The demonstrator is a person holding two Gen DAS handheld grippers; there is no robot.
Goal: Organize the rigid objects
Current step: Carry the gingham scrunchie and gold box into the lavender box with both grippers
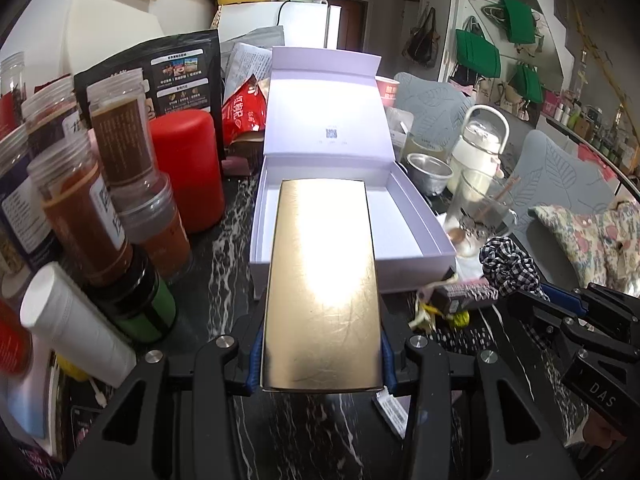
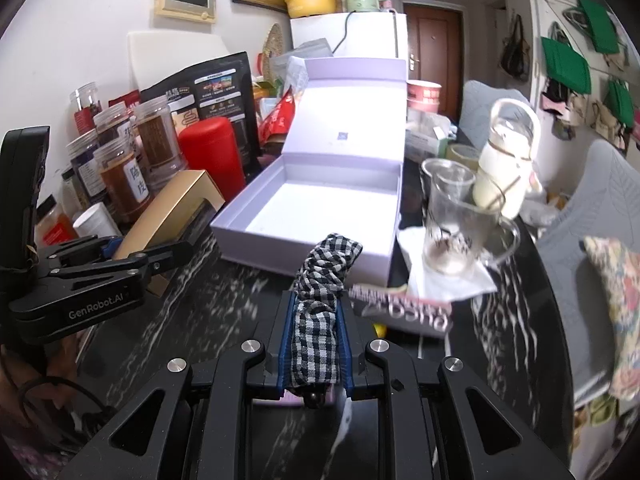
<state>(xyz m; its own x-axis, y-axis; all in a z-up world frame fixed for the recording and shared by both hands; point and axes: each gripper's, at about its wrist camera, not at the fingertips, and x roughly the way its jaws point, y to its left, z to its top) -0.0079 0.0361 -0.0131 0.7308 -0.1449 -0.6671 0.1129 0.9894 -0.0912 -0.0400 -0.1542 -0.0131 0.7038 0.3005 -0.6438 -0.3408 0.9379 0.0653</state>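
A long gold box (image 1: 322, 280) is clamped between the blue pads of my left gripper (image 1: 322, 360), and its far end reaches over the near wall of an open lavender gift box (image 1: 416, 220). In the right wrist view the same gold box (image 2: 172, 208) shows at the left, in the left gripper (image 2: 140, 250), beside the gift box (image 2: 304, 240). My right gripper (image 2: 316, 300) is shut on a black-and-white checked fabric-covered piece (image 2: 320, 280), just short of the gift box's near wall. That piece (image 1: 506, 260) and the right gripper (image 1: 528, 298) also show at the right of the left wrist view.
Spice jars (image 1: 84, 216), a red canister (image 1: 188, 168) and a white tube (image 1: 76, 324) crowd the left. A glass mug (image 2: 452, 220), a white bottle (image 2: 504, 168) and a metal bowl (image 1: 430, 172) stand right of the gift box. A dark printed packet (image 2: 404, 310) lies on the black marble table (image 2: 200, 320).
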